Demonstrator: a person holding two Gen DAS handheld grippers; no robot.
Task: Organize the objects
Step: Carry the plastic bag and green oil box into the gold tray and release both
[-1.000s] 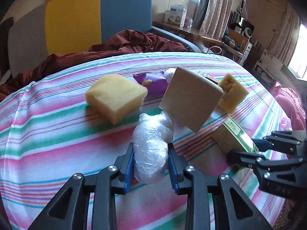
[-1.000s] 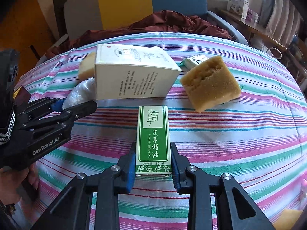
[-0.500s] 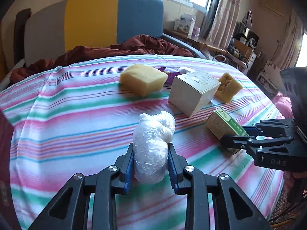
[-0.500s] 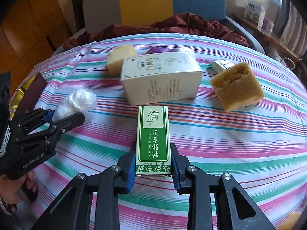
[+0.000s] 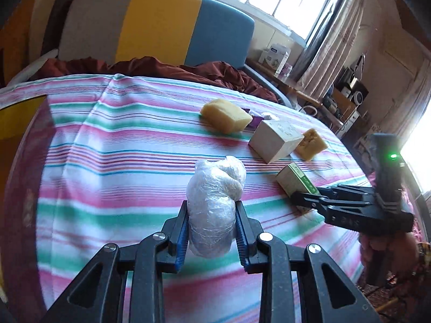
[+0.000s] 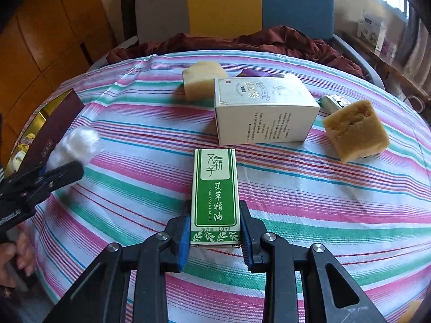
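Observation:
My left gripper (image 5: pixel 211 219) is shut on a white bundle wrapped in clear plastic (image 5: pixel 215 199), held above the striped tablecloth (image 5: pixel 107 161). In the right wrist view that bundle (image 6: pixel 78 144) shows at the far left in the left gripper (image 6: pixel 54 173), close to a dark red box (image 6: pixel 54 126). My right gripper (image 6: pixel 215 231) is shut on a green and white essential oil box (image 6: pixel 215 193). The left wrist view shows that oil box (image 5: pixel 295 183) at right in the right gripper (image 5: pixel 301 199). Beyond lie a white carton (image 6: pixel 264 110), a pale sponge (image 6: pixel 202 79) and a brown sponge (image 6: pixel 355 130).
A purple packet (image 6: pixel 254 73) and a small foil packet (image 6: pixel 334 102) lie behind the carton. A dark red cloth (image 6: pixel 242 43) and a grey, yellow and blue chair back (image 6: pixel 229 2) stand past the table's far edge. A hand (image 6: pixel 13 253) grips the left tool.
My left gripper has carried the wrapped bundle leftward, away from the sponges and carton, toward the dark red box. My right gripper has drawn back slightly with the oil box.

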